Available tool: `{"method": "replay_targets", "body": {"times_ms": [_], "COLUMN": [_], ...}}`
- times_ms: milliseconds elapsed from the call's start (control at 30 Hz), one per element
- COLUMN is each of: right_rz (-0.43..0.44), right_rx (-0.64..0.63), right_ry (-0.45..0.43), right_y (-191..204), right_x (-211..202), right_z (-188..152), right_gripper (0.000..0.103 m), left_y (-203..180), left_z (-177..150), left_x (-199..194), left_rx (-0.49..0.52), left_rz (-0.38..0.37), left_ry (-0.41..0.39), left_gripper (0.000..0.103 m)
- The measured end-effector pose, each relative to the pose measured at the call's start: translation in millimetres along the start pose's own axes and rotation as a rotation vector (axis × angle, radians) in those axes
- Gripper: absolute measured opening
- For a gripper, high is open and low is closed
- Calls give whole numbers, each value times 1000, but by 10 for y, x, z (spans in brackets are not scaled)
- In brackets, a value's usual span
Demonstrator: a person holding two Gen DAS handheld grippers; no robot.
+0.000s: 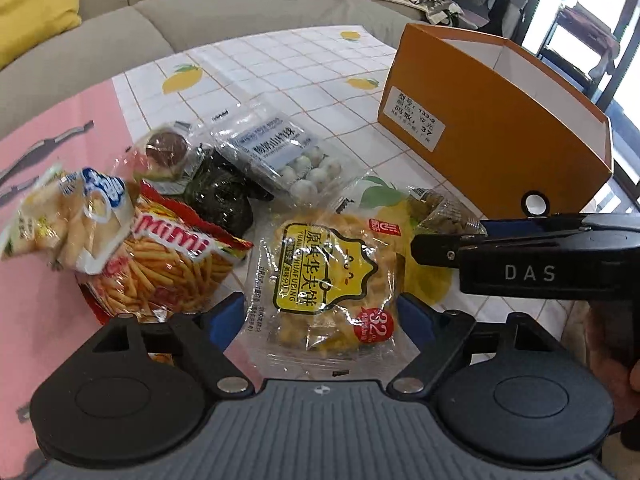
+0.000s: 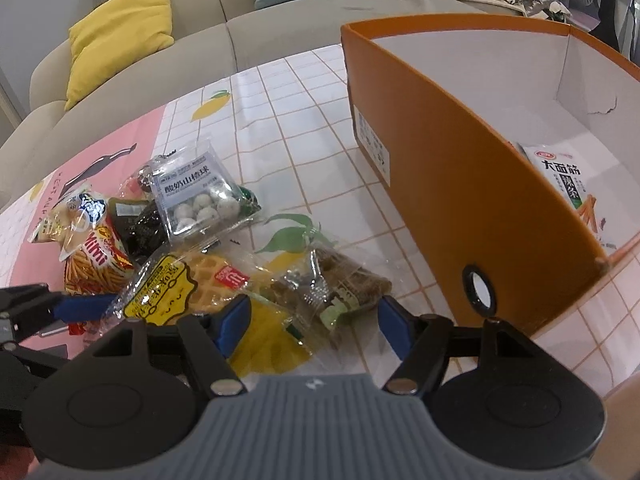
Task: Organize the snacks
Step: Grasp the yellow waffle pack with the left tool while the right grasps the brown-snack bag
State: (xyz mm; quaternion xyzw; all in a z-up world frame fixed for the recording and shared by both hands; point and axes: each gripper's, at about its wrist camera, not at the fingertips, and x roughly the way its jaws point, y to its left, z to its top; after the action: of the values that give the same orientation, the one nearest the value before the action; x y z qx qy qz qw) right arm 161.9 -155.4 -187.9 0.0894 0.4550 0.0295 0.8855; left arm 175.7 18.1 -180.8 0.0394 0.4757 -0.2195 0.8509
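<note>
A clear packet with a yellow waffle (image 1: 320,280) lies flat on the table between the wide-apart blue pads of my left gripper (image 1: 322,318); the pads do not press on it. My right gripper (image 2: 316,328) stands open just before a clear packet of brown snack (image 2: 332,284), which lies on the table beside the waffle packet (image 2: 180,284). Its black housing (image 1: 528,272) reaches in from the right in the left wrist view. An orange box (image 2: 460,200) stands open-topped at the right, with a white and green packet (image 2: 560,176) inside.
A pile to the left holds a red fries bag (image 1: 172,264), a pale cracker packet (image 1: 68,220), a dark seaweed packet (image 1: 220,196), a packet of white balls (image 1: 288,152) and a round brown cake (image 1: 166,148). A beige sofa (image 2: 280,20) runs behind the tiled tablecloth (image 1: 280,64).
</note>
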Motion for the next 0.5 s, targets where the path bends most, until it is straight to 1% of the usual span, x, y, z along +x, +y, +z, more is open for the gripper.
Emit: {"method": "replay_targets", "body": {"times_ms": [33,100,167,233,267,333,433,500], "right_rz": [-7,-24,-28,-24,-23,-32,-28,-24], "right_rx": [-5,-24,-31,-38,-40,-45,-54,-68], "right_ry": [1,-1,1,8,20,21,18,12], "right_y": [6,19,18,15,18,17,22,45], "right_x": [10,22,33,43,56,63,44,10], "right_z": [-2,-11,-16,-22,-28,-40,-40,-40], "right_gripper": [65,52,50,43,24,24,21,16], "left_y": [-7,-19,-40,-50,-59,-91,-95,-97], "left_z": [-5,-10,-22,-30,-38,-55,-79,-99], "left_x": [16,42,56,61,58,36,-6,-57], "left_rx": [-5,-26,-41,-64,-72,-78,-116,-139], "left_rz": [2,8,20,30,31,46,57,58], "left_ry": [2,7,12,12,13,7,8,4], "left_gripper": [98,98,99,97,94,91,84,75]}}
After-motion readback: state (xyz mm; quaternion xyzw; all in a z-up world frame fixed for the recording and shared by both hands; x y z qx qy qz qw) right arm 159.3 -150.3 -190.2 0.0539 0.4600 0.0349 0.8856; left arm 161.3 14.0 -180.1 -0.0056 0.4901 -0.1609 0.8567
